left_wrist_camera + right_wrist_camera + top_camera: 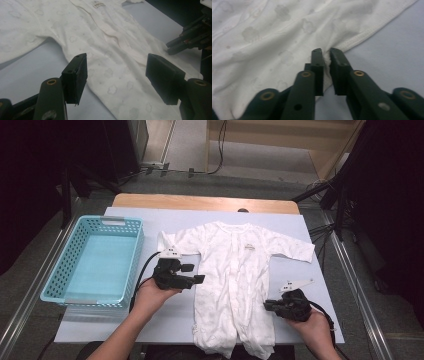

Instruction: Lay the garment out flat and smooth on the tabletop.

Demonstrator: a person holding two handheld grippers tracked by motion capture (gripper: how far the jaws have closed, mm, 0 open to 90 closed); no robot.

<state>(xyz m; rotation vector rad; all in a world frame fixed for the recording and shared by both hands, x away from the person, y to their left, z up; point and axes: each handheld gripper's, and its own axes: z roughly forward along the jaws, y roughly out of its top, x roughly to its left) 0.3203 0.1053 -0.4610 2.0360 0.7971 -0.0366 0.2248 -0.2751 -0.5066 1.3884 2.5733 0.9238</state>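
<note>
right gripper view | right gripper [325, 53] jaws clenched on romper [274, 37] hem edge | left gripper [116, 75] jaws released, bare table [30, 75] beside

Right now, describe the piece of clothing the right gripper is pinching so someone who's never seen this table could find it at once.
On the pale blue table mat, right of the light blue plastic basket, a white baby romper lies flat, sleeves spread and legs toward the person. The right gripper is shut on its hemmed edge. It is the table's one garment, with faint cloud prints and a snap placket down the front.
</note>
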